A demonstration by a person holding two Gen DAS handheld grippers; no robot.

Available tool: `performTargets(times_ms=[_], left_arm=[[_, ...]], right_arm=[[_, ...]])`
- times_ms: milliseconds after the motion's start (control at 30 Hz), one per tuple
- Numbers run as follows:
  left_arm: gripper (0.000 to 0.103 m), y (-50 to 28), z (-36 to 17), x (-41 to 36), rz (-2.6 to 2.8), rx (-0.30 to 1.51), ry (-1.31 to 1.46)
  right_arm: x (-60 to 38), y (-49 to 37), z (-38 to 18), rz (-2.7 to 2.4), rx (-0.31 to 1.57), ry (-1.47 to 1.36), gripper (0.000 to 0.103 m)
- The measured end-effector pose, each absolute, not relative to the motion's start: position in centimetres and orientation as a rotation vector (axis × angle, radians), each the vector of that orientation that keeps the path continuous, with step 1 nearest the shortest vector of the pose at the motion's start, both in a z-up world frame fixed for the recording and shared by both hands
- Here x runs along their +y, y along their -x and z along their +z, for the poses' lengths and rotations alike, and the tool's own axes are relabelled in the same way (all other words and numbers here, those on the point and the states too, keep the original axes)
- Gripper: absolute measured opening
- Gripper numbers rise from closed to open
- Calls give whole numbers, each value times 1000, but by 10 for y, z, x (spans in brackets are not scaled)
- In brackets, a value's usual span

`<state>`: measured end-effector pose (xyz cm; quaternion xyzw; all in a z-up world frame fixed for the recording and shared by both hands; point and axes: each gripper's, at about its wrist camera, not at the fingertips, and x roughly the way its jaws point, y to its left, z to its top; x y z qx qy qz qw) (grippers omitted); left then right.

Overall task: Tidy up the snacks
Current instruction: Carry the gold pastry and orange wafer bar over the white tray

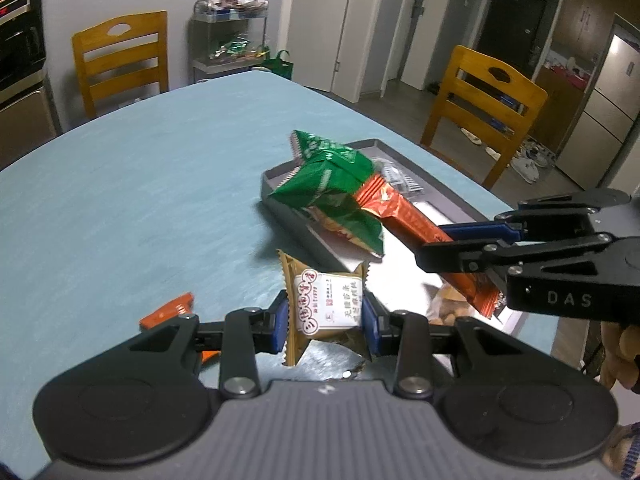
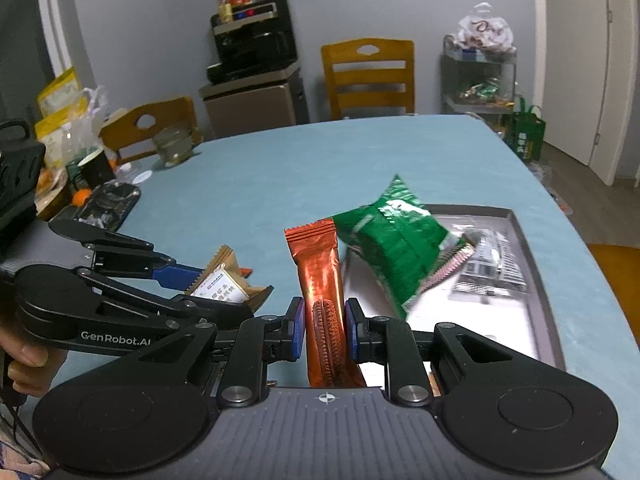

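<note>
My left gripper [image 1: 326, 320] is shut on a brown square snack packet [image 1: 326, 308] and holds it above the near end of the grey tray [image 1: 288, 216]; the packet also shows in the right wrist view [image 2: 224, 284]. My right gripper [image 2: 325, 330] is shut on a long orange biscuit packet [image 2: 320, 272] and holds it over the tray [image 2: 532, 248]; the left wrist view shows it too [image 1: 416, 224]. A green snack bag [image 1: 332, 188] leans on the orange packet's far end, half over the tray's rim [image 2: 396, 248].
A small orange packet [image 1: 168, 312] lies on the blue table [image 1: 140, 200] left of my left gripper. Clear wrapped snacks [image 2: 492, 256] lie in the tray. Cups, a black tray and bags crowd the far left table corner [image 2: 100, 184]. Wooden chairs [image 1: 480, 108] stand around.
</note>
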<state>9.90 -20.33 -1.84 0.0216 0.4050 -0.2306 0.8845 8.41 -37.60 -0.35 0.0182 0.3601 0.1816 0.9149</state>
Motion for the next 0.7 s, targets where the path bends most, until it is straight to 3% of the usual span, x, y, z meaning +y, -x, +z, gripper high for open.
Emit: performTargets(times_ms=[700], left_arm=[[34, -135, -35, -293, -654, 857, -168]], right_arm=[[-452, -86, -27, 151, 795, -91, 23]])
